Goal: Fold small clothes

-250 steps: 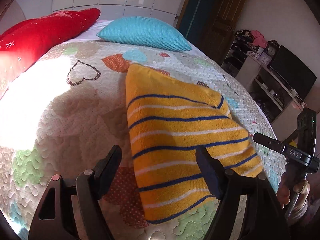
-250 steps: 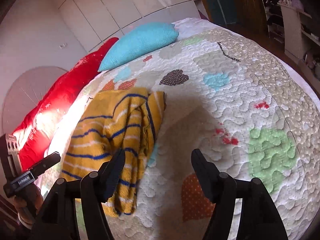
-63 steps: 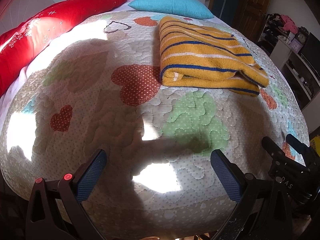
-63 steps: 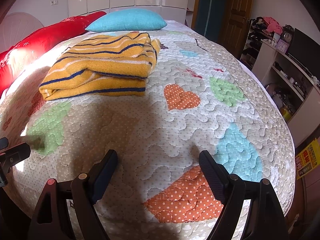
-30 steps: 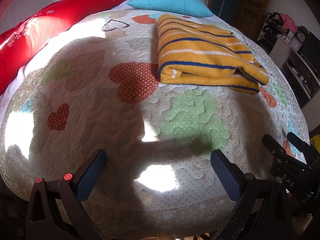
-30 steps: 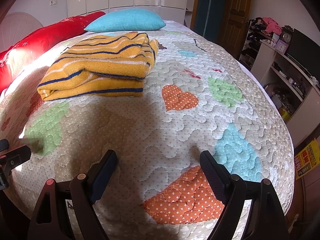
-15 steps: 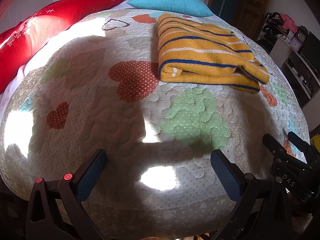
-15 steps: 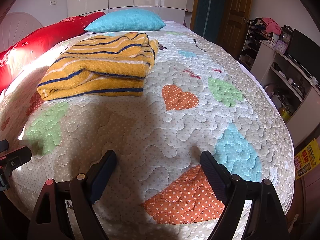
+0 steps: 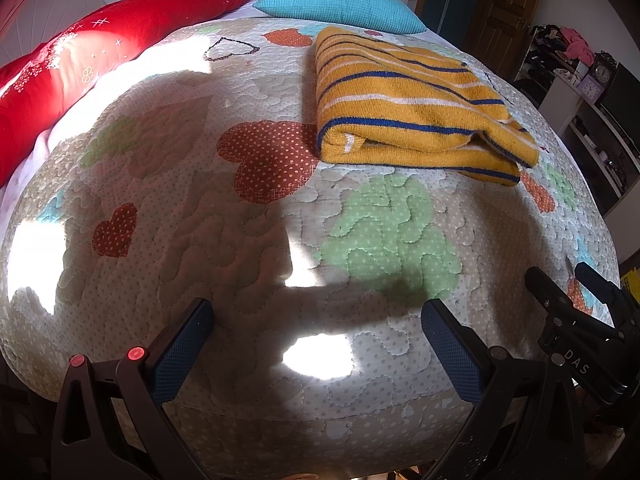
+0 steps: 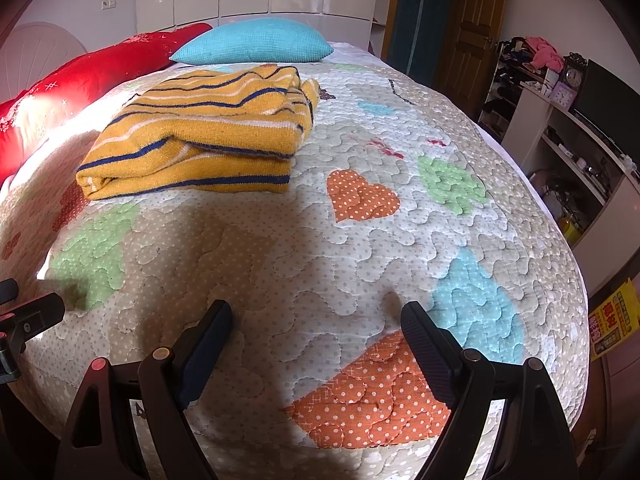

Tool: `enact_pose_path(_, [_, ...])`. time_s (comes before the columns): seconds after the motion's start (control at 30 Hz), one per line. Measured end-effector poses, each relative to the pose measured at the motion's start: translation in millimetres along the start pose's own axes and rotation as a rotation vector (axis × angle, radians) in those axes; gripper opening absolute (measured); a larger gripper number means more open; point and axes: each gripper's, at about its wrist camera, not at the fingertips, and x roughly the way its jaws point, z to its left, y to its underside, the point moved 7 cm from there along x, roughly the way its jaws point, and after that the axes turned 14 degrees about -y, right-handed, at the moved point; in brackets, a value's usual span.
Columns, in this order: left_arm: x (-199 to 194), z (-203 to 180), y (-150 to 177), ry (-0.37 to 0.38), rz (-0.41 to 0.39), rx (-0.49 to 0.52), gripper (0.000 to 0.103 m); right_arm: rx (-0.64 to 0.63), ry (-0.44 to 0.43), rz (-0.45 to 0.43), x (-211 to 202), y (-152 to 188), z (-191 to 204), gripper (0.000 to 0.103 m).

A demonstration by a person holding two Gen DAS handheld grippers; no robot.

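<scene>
We record one yellow striped sweater (image 9: pixel 416 112) (image 10: pixel 208 132), folded into a thick rectangle, lying on the quilted bed (image 9: pixel 248 240) (image 10: pixel 360 248) toward its head end. Beyond the sweater: one turquoise pillow (image 9: pixel 340 2) (image 10: pixel 256 46) and one red bolster (image 9: pixel 92 64) (image 10: pixel 80 76). We hold the left gripper (image 9: pixel 316 338) and right gripper (image 10: pixel 316 334) over the bed's foot end, well apart from the sweater, each with jaws spread wide and holding nothing.

A mustard-yellow knit sweater (image 9: pixel 404 104) (image 10: pixel 208 128) with navy and white stripes lies folded into a thick, layered rectangle on the heart-patterned quilt, its folded edges stacked, just short of the turquoise pillow.
</scene>
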Motion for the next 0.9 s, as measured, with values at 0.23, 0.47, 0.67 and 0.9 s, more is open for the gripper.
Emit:
enact_pose_path(0.23, [0, 0, 0, 0.000, -0.001, 0.001, 0.103, 0.000, -0.001, 0.000, 1, 0, 0, 0.090])
enact_pose_path(0.47, [0, 1, -1, 0.001, -0.001, 0.001, 0.103, 0.000, 0.000, -0.001, 1, 0, 0, 0.090])
enact_pose_path(0.67, [0, 2, 0, 0.004, -0.001, -0.003, 0.103, -0.008, -0.001, -0.003, 1, -2, 3, 0.090])
enact_pose_path(0.9, [0, 2, -2, 0.010, 0.000, -0.013, 0.103, -0.053, 0.004, -0.017, 1, -13, 11, 0.090])
